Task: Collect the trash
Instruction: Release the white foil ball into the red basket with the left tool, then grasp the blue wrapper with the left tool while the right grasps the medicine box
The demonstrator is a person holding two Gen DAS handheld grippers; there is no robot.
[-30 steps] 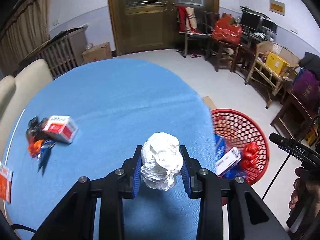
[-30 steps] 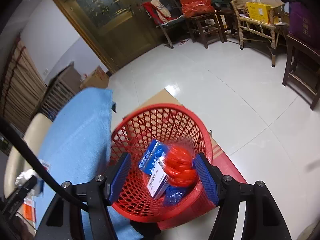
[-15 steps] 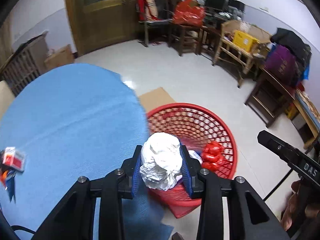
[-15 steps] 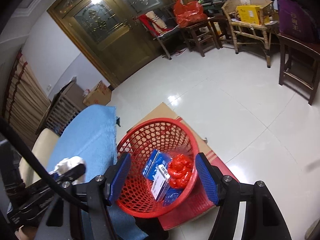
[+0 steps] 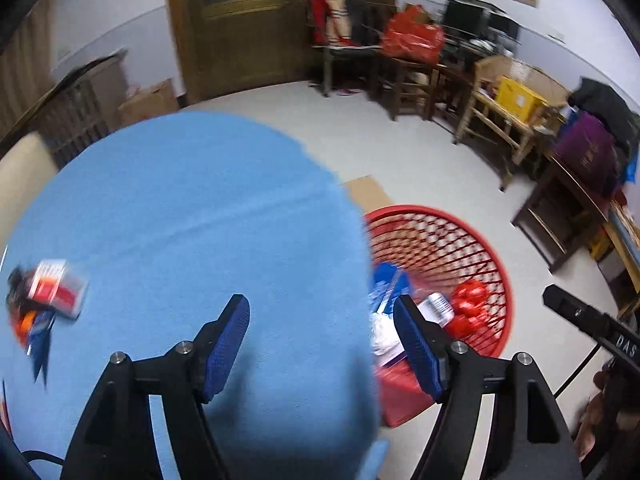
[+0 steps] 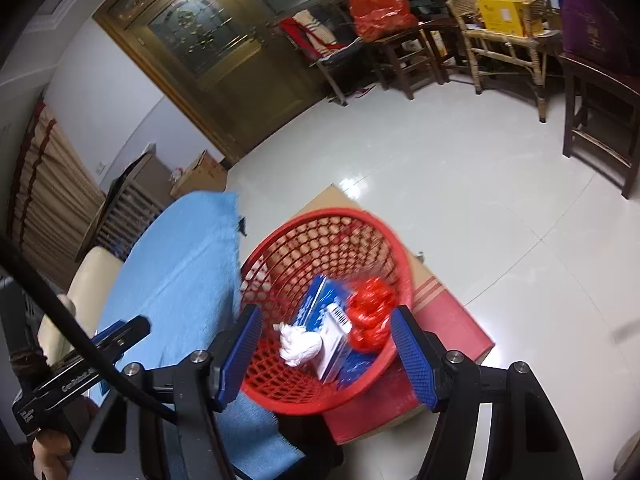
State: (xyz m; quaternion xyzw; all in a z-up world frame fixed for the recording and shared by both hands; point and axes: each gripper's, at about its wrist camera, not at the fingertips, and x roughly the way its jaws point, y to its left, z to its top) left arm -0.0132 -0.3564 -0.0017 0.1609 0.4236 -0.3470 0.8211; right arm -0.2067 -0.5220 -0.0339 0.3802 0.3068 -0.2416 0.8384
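Observation:
The crumpled white paper ball (image 6: 300, 344) lies inside the red mesh basket (image 6: 320, 224) with a blue box (image 6: 320, 312), a white barcoded box and a red wrapper (image 6: 370, 312). The basket (image 5: 480, 240) stands on a red carton beside the blue table (image 5: 180, 220). My left gripper (image 5: 322, 344) is open and empty over the table's right edge. My right gripper (image 6: 326, 354) is open and empty above the basket. A red and white box (image 5: 56, 292) and small wrappers (image 5: 28, 324) lie at the table's left.
The red carton (image 6: 440, 320) under the basket sits on the tiled floor. Wooden chairs and a wicker chair (image 6: 504, 44) line the far wall by a door (image 6: 224, 64). A cream chair (image 6: 92, 276) stands at the table's left side.
My left gripper opened and let go of the white paper ball, which now lies in the basket. The left gripper then swung back left over the table. The right gripper stayed above the basket.

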